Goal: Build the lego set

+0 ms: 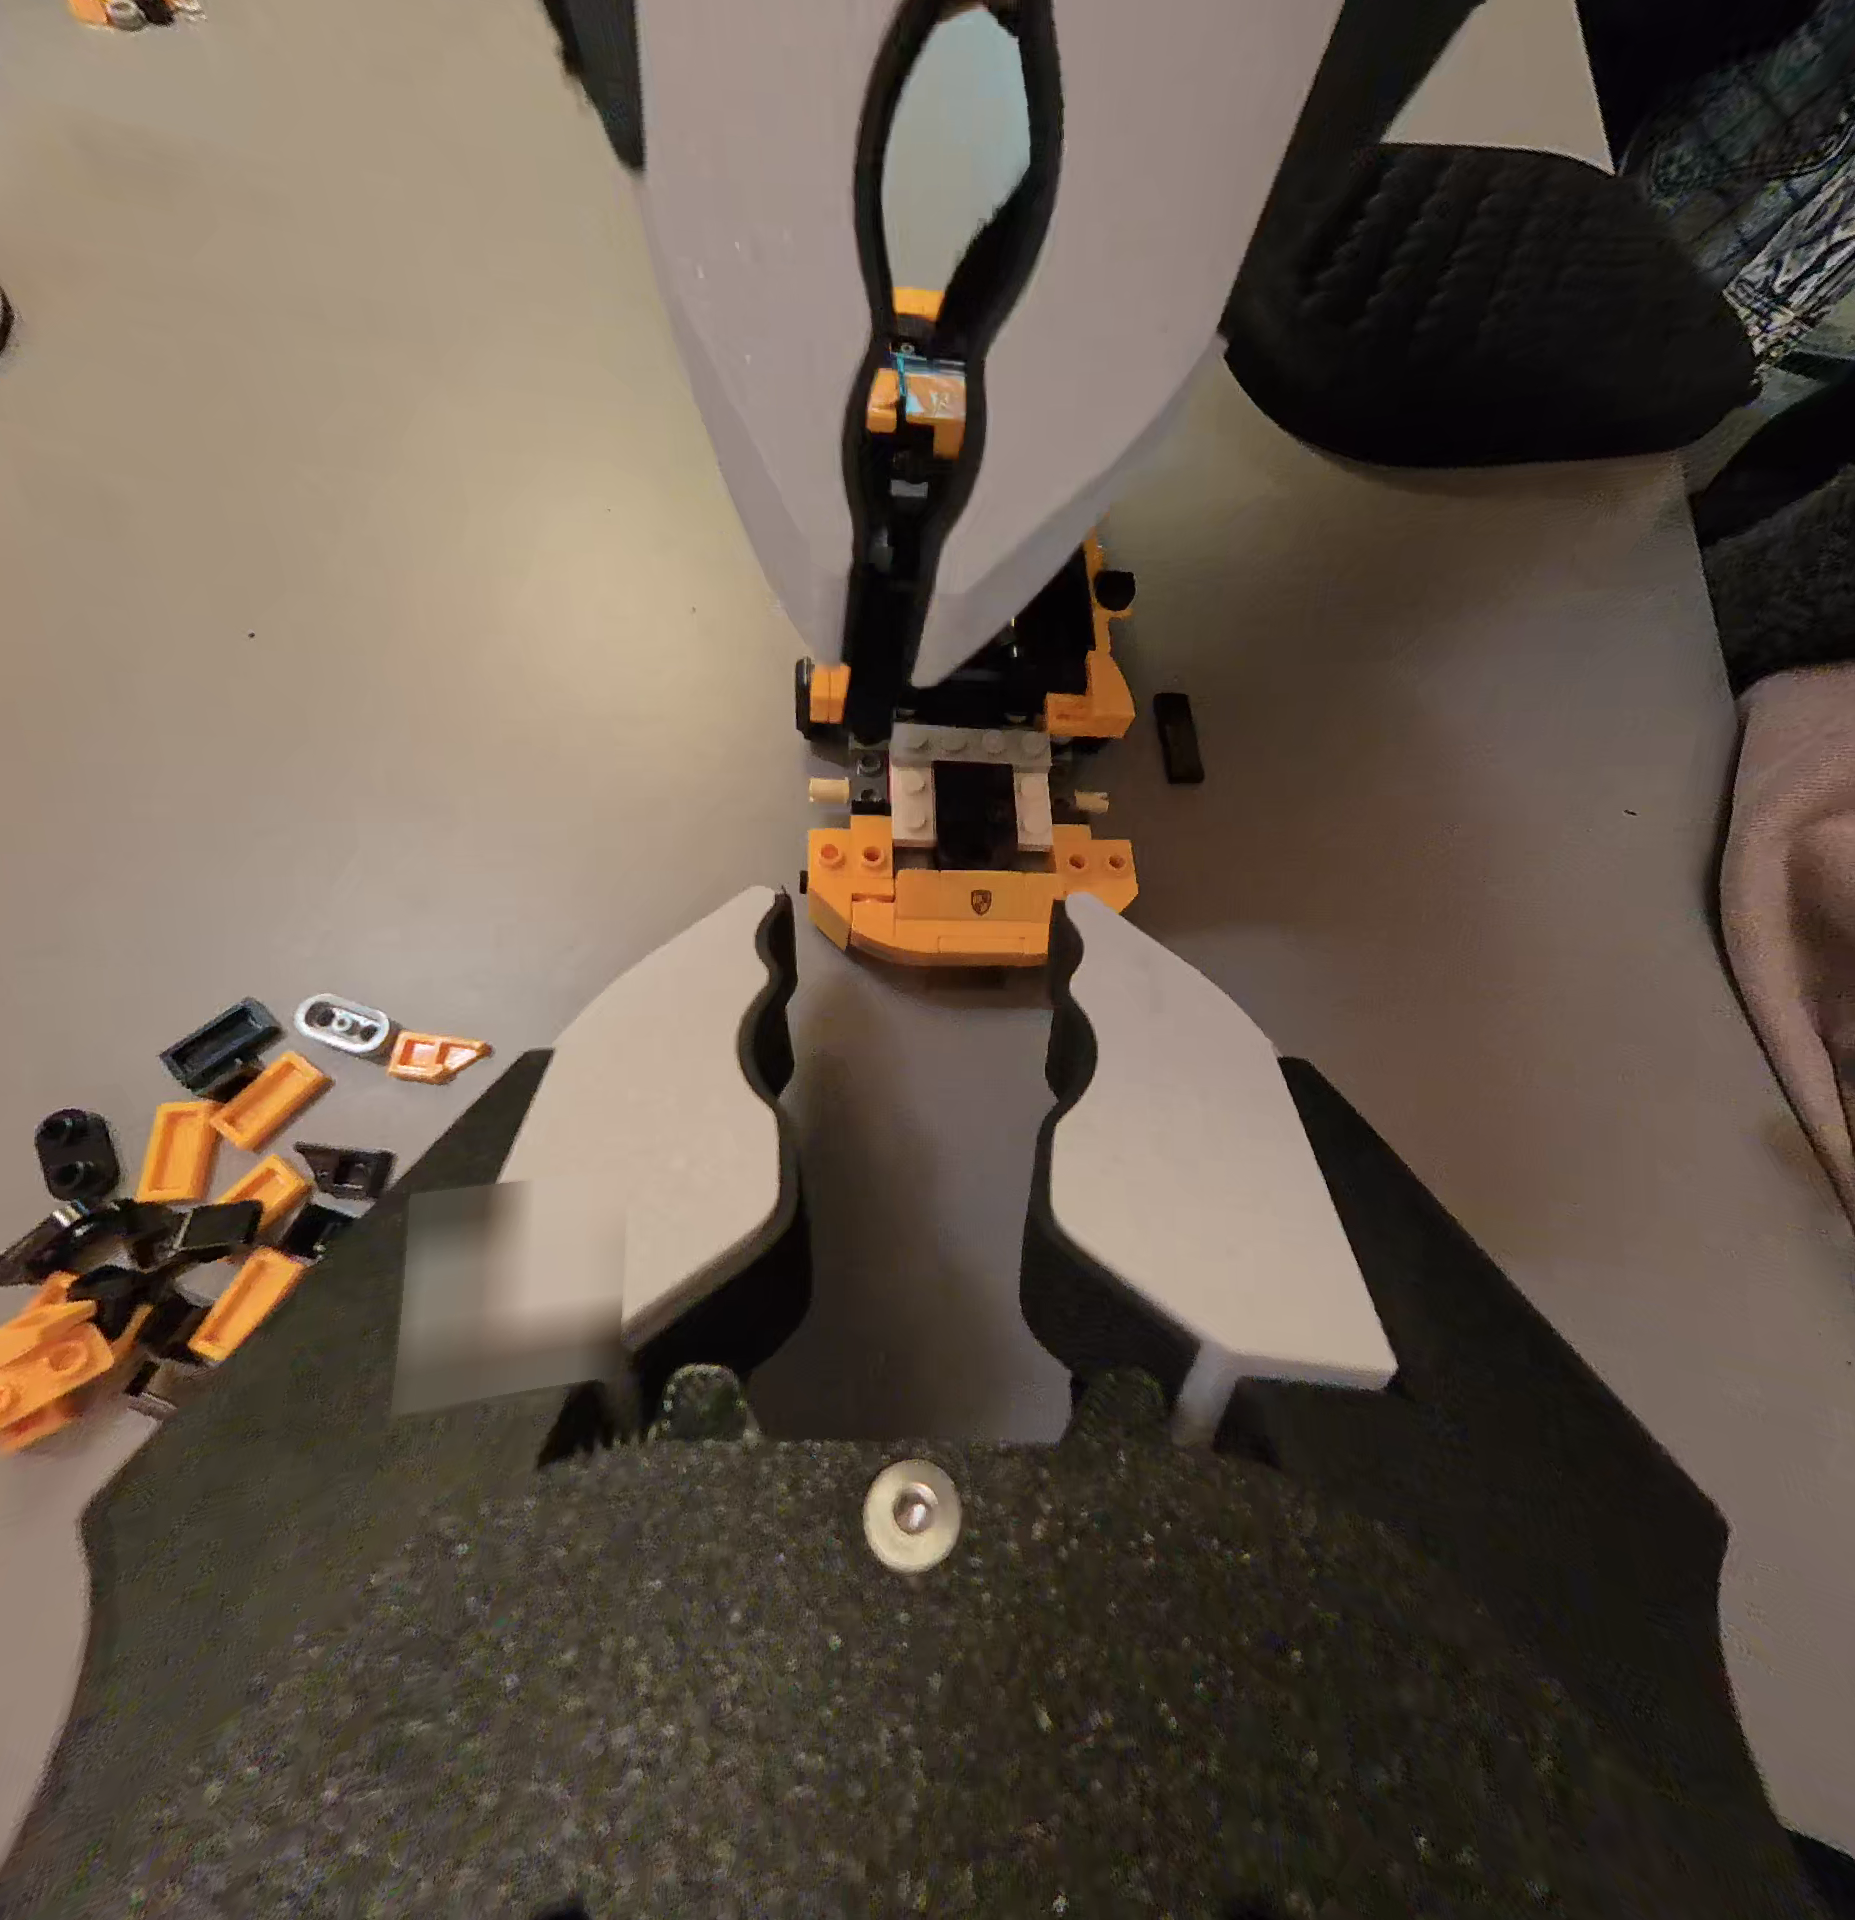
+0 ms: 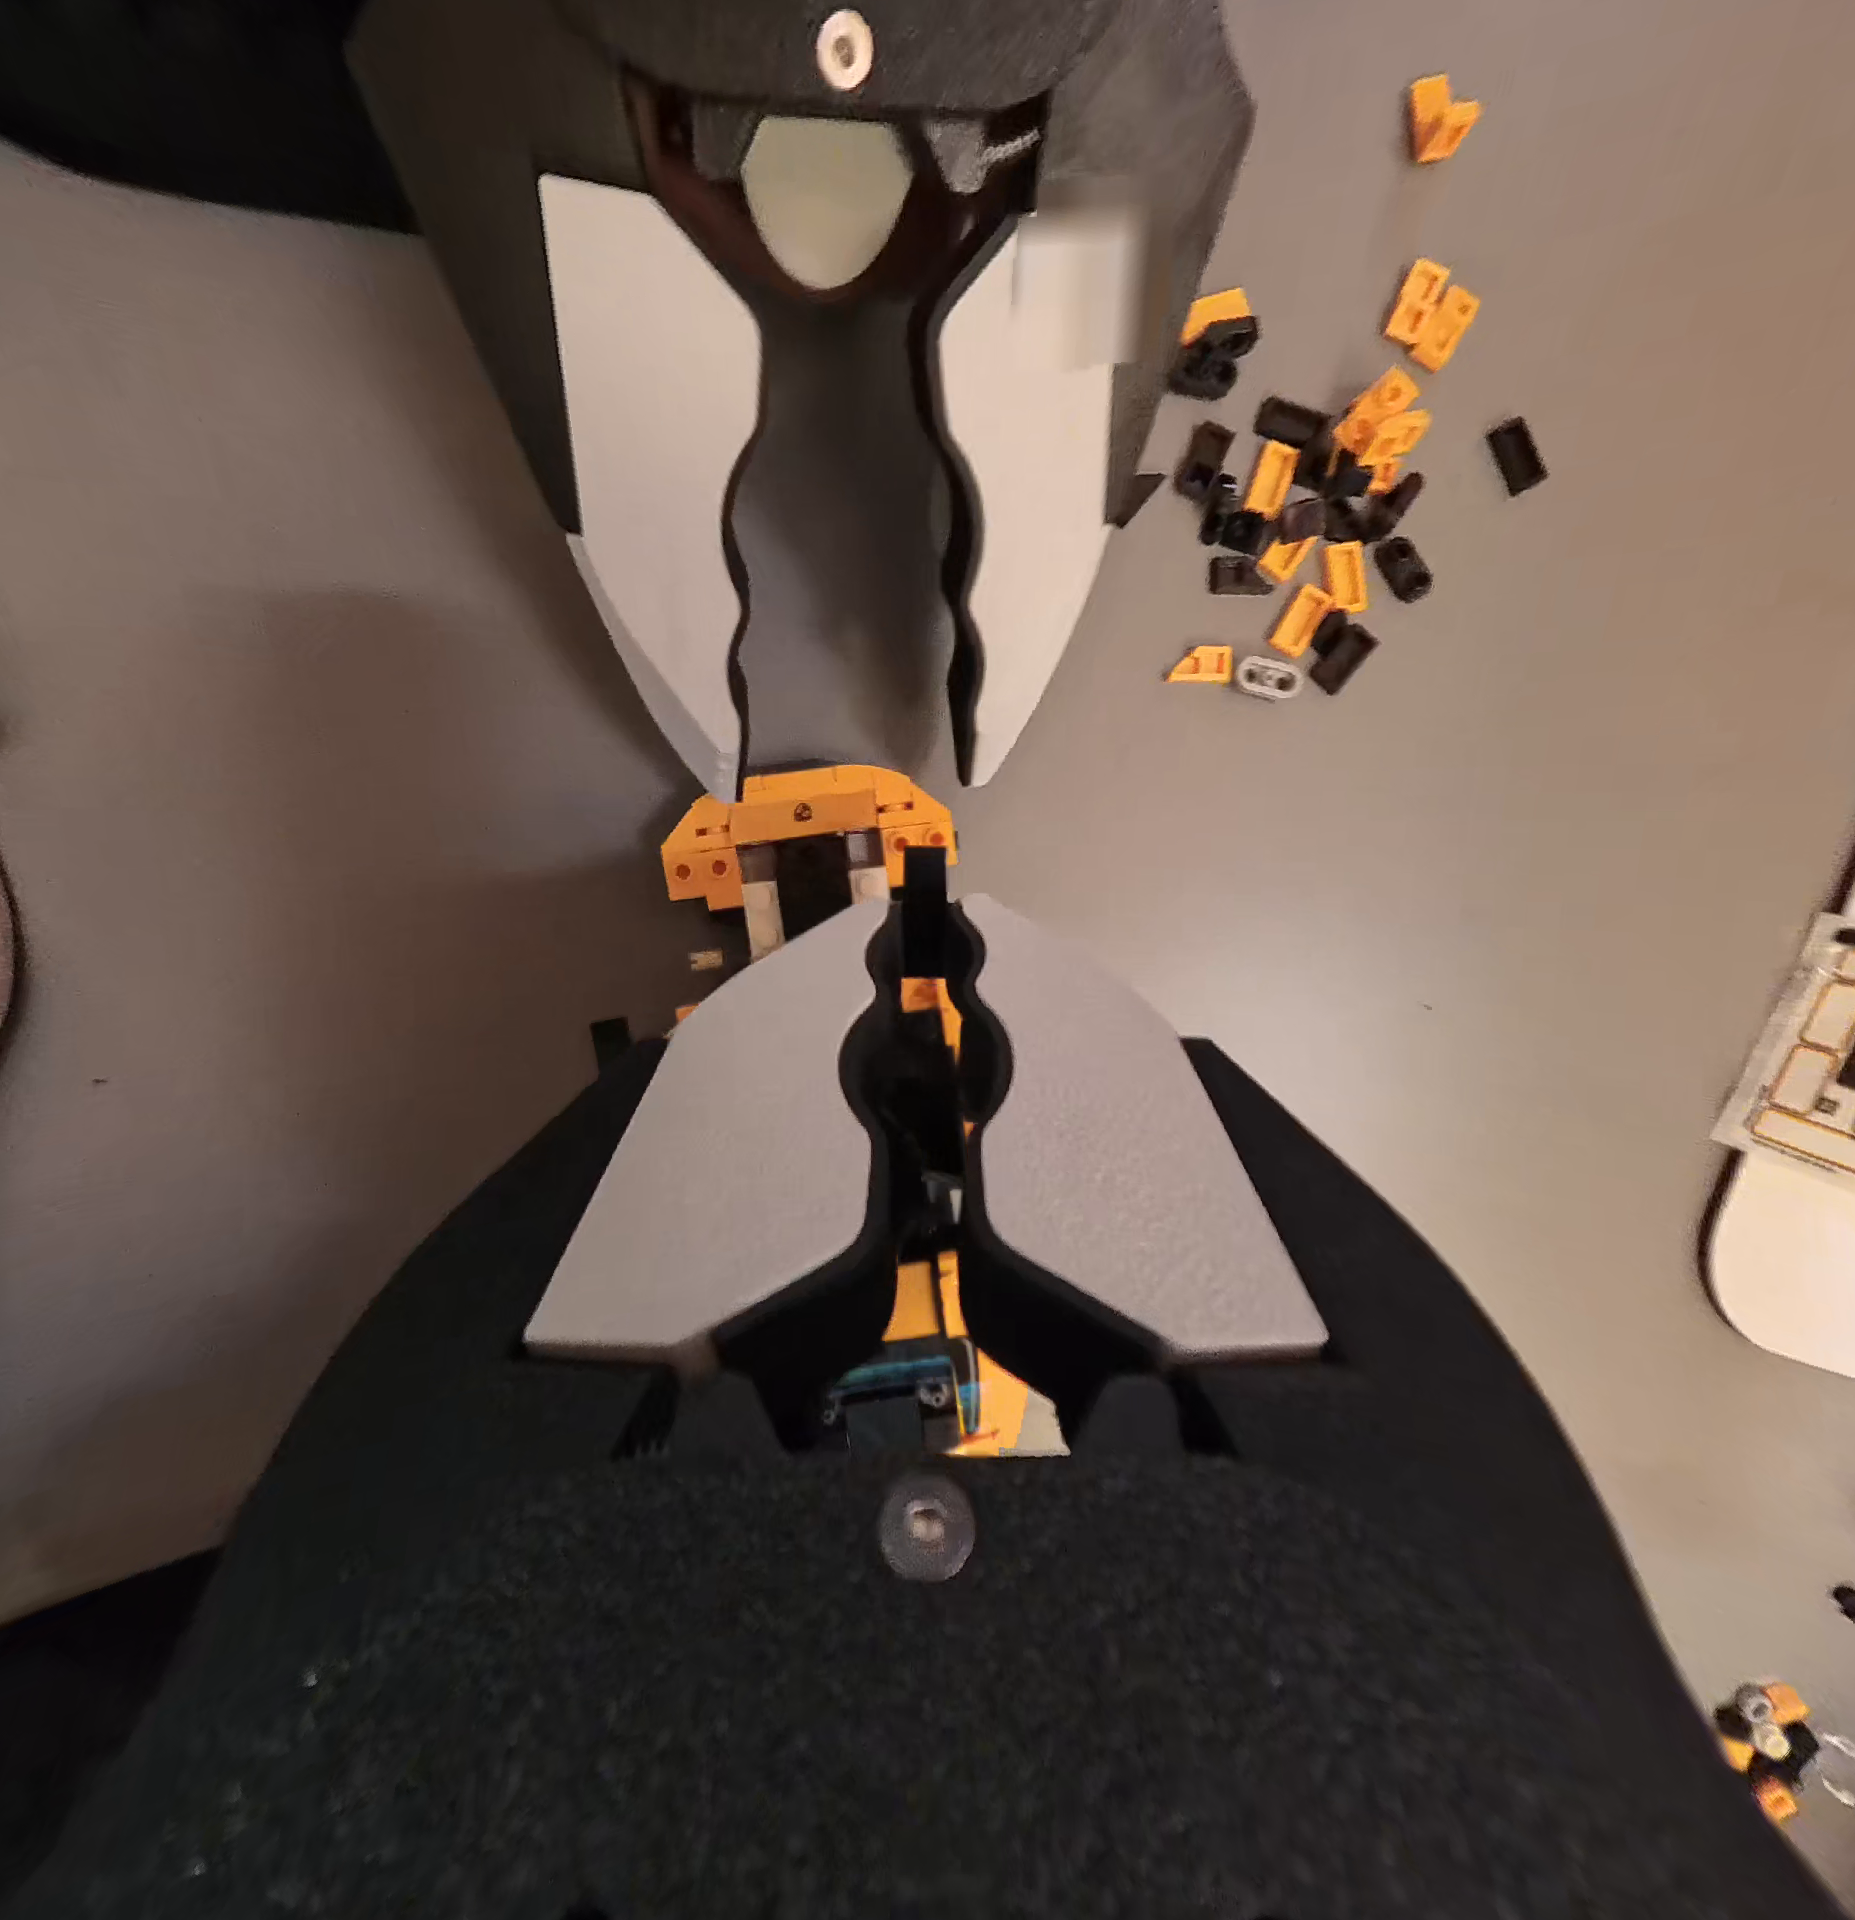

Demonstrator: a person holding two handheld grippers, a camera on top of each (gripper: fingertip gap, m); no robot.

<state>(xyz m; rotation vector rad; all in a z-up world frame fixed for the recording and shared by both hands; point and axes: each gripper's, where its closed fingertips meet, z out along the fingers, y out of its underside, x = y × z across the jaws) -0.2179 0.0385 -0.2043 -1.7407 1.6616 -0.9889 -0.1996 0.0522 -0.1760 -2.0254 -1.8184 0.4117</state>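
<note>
A plain grey tabletop (image 1: 383, 623) is serving as the work surface, with a dark padded chair seat (image 1: 1474, 312) showing past its far edge. The right gripper (image 2: 928, 914) is being held nearly shut on a long black piece (image 2: 924, 904), which is pinched between the jaws and is being carried over the partly built orange car (image 1: 964, 831); whether the piece is already touching the studs cannot be told. The left gripper (image 1: 923, 914) is being kept wide apart and holds nothing, its tips just beside the orange front bumper of the car, one to each side. The car is standing on the table between the two grippers, its grey and white plates still bare in the middle. For the step to be done well, the black piece is probably best lined up squarely over its studs before any pressure is applied, and the car would likely need to be steadied at the nose by the left gripper so that it is not being pushed along the table. A tilted press could be popping neighbouring bricks loose. Farther out, a pile of loose orange and black parts (image 1: 164, 1195) is lying to the side, a single black brick (image 1: 1177, 738) is lying near the car, and a sheet of printed paper (image 2: 1827, 1049) is resting by the table edge
</note>
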